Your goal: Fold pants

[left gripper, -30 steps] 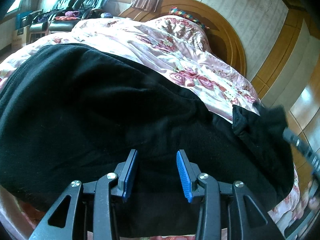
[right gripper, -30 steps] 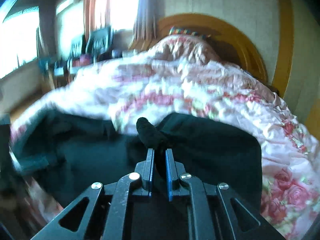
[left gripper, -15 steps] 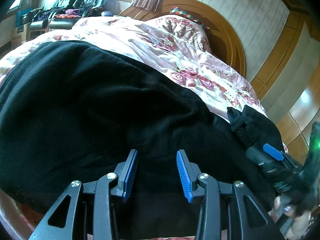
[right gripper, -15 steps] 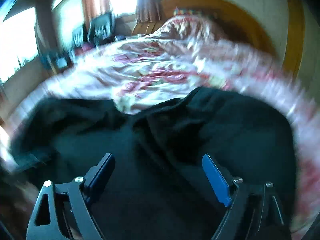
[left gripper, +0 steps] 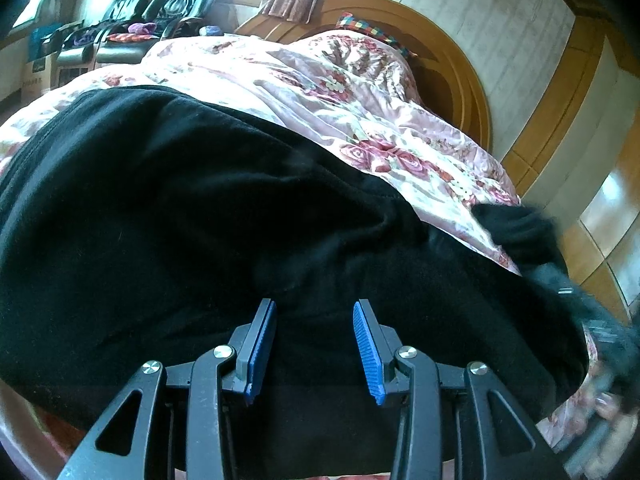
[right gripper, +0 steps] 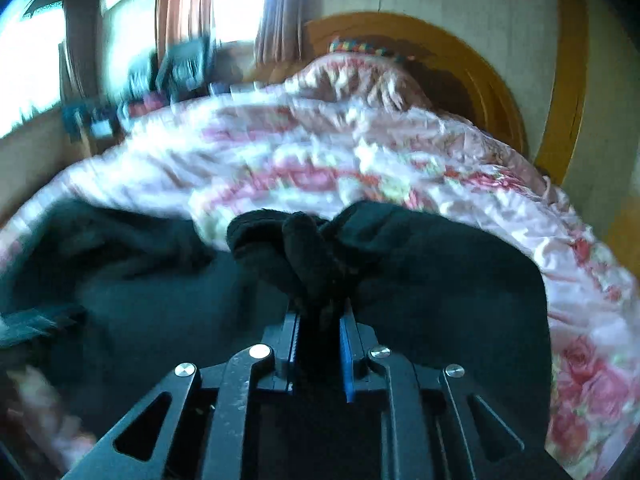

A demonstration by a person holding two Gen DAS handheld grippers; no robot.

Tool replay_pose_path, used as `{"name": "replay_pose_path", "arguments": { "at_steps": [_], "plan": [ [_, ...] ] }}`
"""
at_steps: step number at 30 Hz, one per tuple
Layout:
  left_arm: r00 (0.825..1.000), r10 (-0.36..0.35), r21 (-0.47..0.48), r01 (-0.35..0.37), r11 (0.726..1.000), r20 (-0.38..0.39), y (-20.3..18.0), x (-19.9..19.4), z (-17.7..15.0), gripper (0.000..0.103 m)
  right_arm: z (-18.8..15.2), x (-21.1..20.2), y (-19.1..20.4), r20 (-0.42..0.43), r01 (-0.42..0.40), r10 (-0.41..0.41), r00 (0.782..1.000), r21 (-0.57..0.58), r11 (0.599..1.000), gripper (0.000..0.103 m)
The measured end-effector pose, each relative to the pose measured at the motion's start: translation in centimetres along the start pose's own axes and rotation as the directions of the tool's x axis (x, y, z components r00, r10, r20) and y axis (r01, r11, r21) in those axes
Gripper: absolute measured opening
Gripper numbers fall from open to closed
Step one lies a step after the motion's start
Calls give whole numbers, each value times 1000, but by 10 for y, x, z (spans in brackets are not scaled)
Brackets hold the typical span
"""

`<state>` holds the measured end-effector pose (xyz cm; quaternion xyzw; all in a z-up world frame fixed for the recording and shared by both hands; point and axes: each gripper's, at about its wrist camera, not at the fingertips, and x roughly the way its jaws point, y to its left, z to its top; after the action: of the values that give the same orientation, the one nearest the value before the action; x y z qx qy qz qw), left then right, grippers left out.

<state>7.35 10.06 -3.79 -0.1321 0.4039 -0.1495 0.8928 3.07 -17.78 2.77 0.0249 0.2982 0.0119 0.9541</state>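
Black pants lie spread on a bed with a pink floral quilt. My left gripper is open and empty, its blue pads just above the near part of the pants. My right gripper is shut on a bunched fold of the pants, which sticks up between its jaws. In the left wrist view the right gripper shows blurred at the right edge, with lifted black cloth on it.
A curved wooden headboard and a pillow stand at the far end of the bed. Black chairs with clutter stand by the window at the far left. A wood-panelled wall is at the right.
My right gripper was open half a second ago and has shut on a bunch of the pants. My left gripper has stayed open in place.
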Motion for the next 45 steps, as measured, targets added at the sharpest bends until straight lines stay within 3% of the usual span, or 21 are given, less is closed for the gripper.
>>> {"name": "replay_pose_path", "arguments": {
  "at_steps": [2,5,7,9,10,11,12,14,15,17,20,23,26,28,30,32,35,36,41,45],
  "plan": [
    [1000,-2,-3,2,1000,0,0,0,0,40,0,-31,11,73,-113,116,991,-42,993,17],
    [1000,-7,-14,7,1000,1,2,0,0,40,-12,-49,40,88,-135,154,984,-196,971,17],
    [1000,-8,-21,8,1000,3,3,-2,0,40,-28,-35,57,29,-113,126,992,-273,955,17],
    [1000,-6,-24,6,1000,4,4,-3,0,40,-44,-9,62,-88,-140,120,989,-266,954,23],
    [1000,-6,-24,6,1000,4,5,-4,0,40,-55,8,61,-190,-187,146,971,-225,956,32],
    [1000,-8,-26,8,1000,5,5,-5,0,40,-60,12,60,-206,-205,162,965,-206,957,38],
    [1000,-10,-28,11,1000,6,6,-6,0,40,-62,6,61,-183,-222,186,965,-203,954,41],
    [1000,-20,-35,20,999,6,6,-6,1,40,-56,-8,59,-175,-301,271,947,-180,936,70],
    [999,-36,-45,36,998,3,7,-5,1,41,-53,-15,55,-155,-326,302,941,-163,931,71],
    [997,-77,-64,77,995,0,6,-4,2,52,-46,-33,42,-93,-331,321,942,-122,936,71],
    [985,-169,-57,170,984,20,-4,-12,1,57,-39,-59,11,18,-311,311,950,-32,950,71],
    [965,-259,-44,261,964,41,-21,-19,4,67,-30,-77,-28,118,-184,175,977,70,980,65],
    [946,-321,-48,322,945,36,-44,-16,8,70,-27,-69,-58,82,-39,26,996,149,988,45],
    [950,-311,-40,311,950,2,-60,-6,9,70,-26,-52,-77,22,-10,5,1000,209,978,32],
    [955,-293,-31,291,956,-47,-77,8,8,70,-30,-39,-91,-16,15,-11,1000,270,963,31],
    [954,-288,-31,287,958,-81,-86,19,5,62,-38,-28,-99,-66,10,10,998,298,955,31],
    [966,-231,-3,233,973,-115,-96,26,-7,28,-59,-7,-99,-162,19,25,986,266,964,32],
    [973,-207,25,211,977,-104,-97,23,-12,25,-67,-5,-101,-163,14,28,986,252,968,31],
    [973,-211,25,214,976,-93,-80,9,-31,20,-71,-8,-113,-135,-27,75,988,330,943,31],
    [979,-188,58,192,980,-80,-82,9,-32,21,-63,-18,-104,-77,-11,34,996,290,957,31]
  ]
}}
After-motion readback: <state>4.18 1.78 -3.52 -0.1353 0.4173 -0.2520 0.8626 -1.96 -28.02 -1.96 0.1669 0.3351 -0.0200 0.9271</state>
